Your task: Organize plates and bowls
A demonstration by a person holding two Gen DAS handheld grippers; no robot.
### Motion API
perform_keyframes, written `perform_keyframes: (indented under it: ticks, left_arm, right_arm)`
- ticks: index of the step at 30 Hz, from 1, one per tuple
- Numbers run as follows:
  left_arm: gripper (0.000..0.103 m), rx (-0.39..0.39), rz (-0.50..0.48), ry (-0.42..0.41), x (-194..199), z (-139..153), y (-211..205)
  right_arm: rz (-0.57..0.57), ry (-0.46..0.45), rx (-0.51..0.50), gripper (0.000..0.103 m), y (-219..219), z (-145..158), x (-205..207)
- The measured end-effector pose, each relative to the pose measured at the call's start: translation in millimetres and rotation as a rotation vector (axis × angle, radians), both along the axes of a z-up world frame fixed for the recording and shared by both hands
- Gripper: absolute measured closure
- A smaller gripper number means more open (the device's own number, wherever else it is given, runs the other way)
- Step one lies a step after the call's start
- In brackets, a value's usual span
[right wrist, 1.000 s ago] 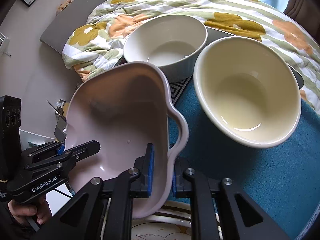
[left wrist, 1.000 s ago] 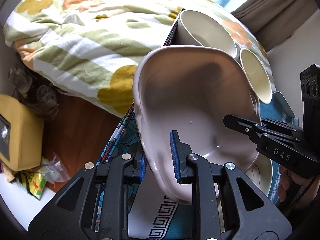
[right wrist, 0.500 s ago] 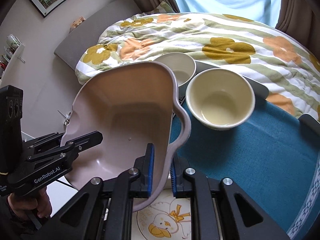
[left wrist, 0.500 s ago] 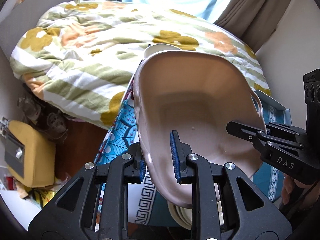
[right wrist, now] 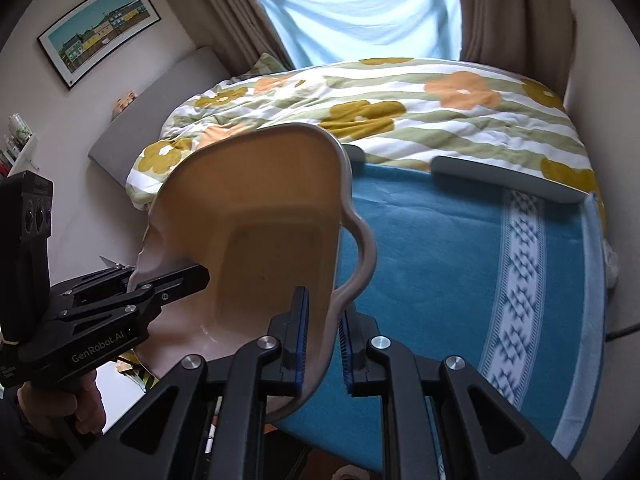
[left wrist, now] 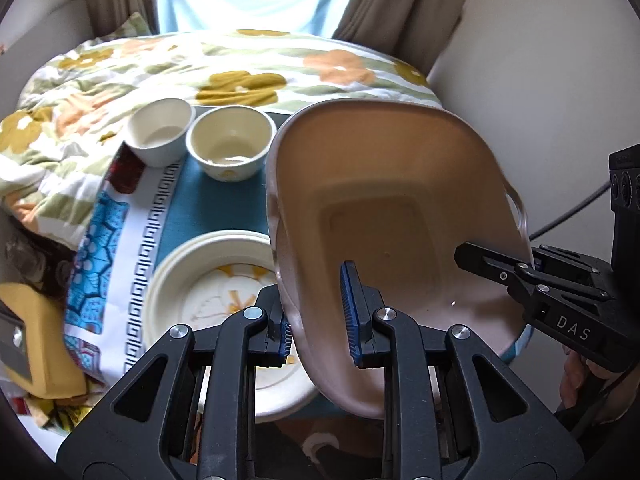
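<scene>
Pink dish (left wrist: 392,216) hung tilted between both tongs: left gripper (left wrist: 320,320) clamped its six-o'clock rim, right gripper (right wrist: 322,340) its handle side.

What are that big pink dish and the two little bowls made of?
The pink dish looks like glazed ceramic: thick rounded rim, smooth soft sheen, moulded loop handle. Matte melamine is possible. The two small bowls look like glossy cream ceramic, with bright reflections inside.
</scene>
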State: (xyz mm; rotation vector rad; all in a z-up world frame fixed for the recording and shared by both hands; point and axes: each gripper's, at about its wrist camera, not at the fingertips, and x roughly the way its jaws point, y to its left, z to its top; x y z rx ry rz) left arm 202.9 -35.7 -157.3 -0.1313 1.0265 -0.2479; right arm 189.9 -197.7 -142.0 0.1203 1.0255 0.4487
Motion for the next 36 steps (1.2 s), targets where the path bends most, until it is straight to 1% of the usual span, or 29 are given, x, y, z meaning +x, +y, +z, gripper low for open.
perform_keyframes:
  ticks: [4, 7, 12, 16, 19, 22, 25, 28, 32, 36]
  left_arm:
    - [0.084, -0.031, -0.074, 0.03, -6, -13, -50]
    - [0.084, -0.047, -0.129, 0.055, -7, -28, -85]
    - [0.084, -0.055, -0.204, 0.094, -5, -63, -132]
    - [0.084, -0.05, -0.234, 0.127, -1, -93, -160]
    - [0.084, -0.033, -0.242, 0.142, 0, -110, -173]
    - [0.084, -0.014, -0.242, 0.151, 0, -121, -179]
    - [0.084, -0.012, -0.229, 0.159, 3, -131, -179]
    - [0.084, -0.01, -0.225, 0.157, 7, -135, -183]
    - [0.084, 0.052, -0.242, 0.129, 4, -133, -188]
    - [0.084, 0.084, -0.247, 0.133, 6, -134, -192]
  right_arm:
    - [-0.081, 0.012, -0.019, 0.09, -45, -5, -18]
    - [-0.145, 0.029, -0.024, 0.09, -83, -14, -29]
    - [-0.236, 0.069, -0.028, 0.09, -127, -46, -42]
    - [-0.285, 0.106, -0.01, 0.09, -154, -76, -43]
    - [-0.3, 0.115, 0.003, 0.09, -169, -95, -43]
    - [-0.299, 0.118, 0.01, 0.09, -175, -107, -42]
    - [-0.292, 0.127, 0.023, 0.09, -178, -117, -41]
    - [-0.289, 0.131, 0.03, 0.09, -179, -123, -41]
    - [-0.289, 0.131, 0.04, 0.09, -181, -127, -40]
    - [-0.309, 0.134, 0.049, 0.09, -182, -129, -39]
